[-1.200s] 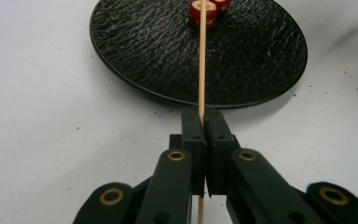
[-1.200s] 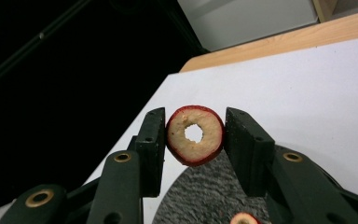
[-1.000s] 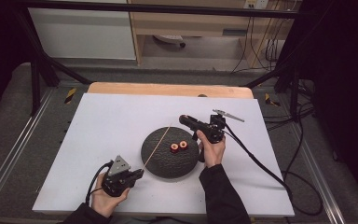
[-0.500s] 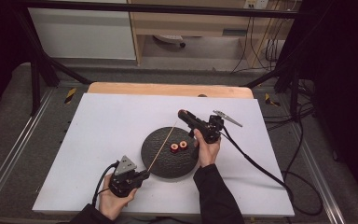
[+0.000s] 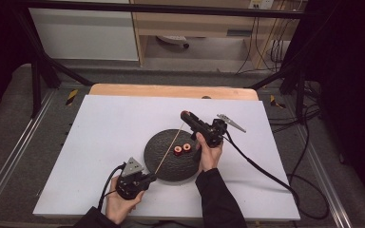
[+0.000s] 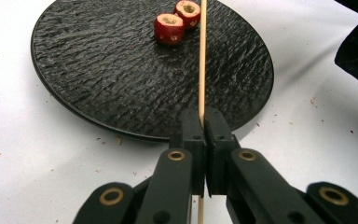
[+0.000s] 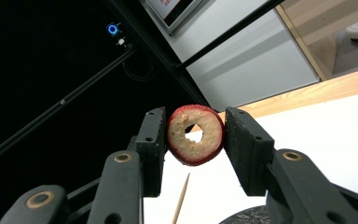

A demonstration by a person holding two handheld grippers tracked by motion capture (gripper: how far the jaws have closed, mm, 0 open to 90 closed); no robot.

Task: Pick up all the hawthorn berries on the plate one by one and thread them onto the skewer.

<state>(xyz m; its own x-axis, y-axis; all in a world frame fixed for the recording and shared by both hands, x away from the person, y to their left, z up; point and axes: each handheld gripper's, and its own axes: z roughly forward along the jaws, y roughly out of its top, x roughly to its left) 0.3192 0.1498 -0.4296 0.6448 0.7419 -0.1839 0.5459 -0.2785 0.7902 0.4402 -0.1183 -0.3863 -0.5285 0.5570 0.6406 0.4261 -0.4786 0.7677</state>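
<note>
A black round plate [image 5: 164,164] lies mid-table with two cored red fruit pieces [image 5: 182,148] on it. My left gripper [image 5: 150,177], at the plate's near-left edge, is shut on the lower end of a thin wooden skewer [image 5: 170,148]. The skewer slants up and away over the plate. In the left gripper view, the skewer [image 6: 202,60] runs from the left gripper [image 6: 204,123] past the fruit pieces [image 6: 169,28]. Beyond the plate, my right gripper [image 5: 186,115] hovers near the skewer's tip. In the right gripper view, the right gripper [image 7: 195,135] is shut on a red fruit ring [image 7: 207,122] with a cored hole, above the skewer tip [image 7: 181,198].
The white tabletop [image 5: 109,128] spreads around the plate, with a wooden strip [image 5: 171,91] along its far edge. The right gripper's cable [image 5: 261,166] trails off to the right. Metal frame rails [image 5: 9,156] flank the table.
The left gripper has slid right toward the plate, raising the skewer steeper. The right gripper with the fruit ring has moved slightly up and left toward the skewer tip.
</note>
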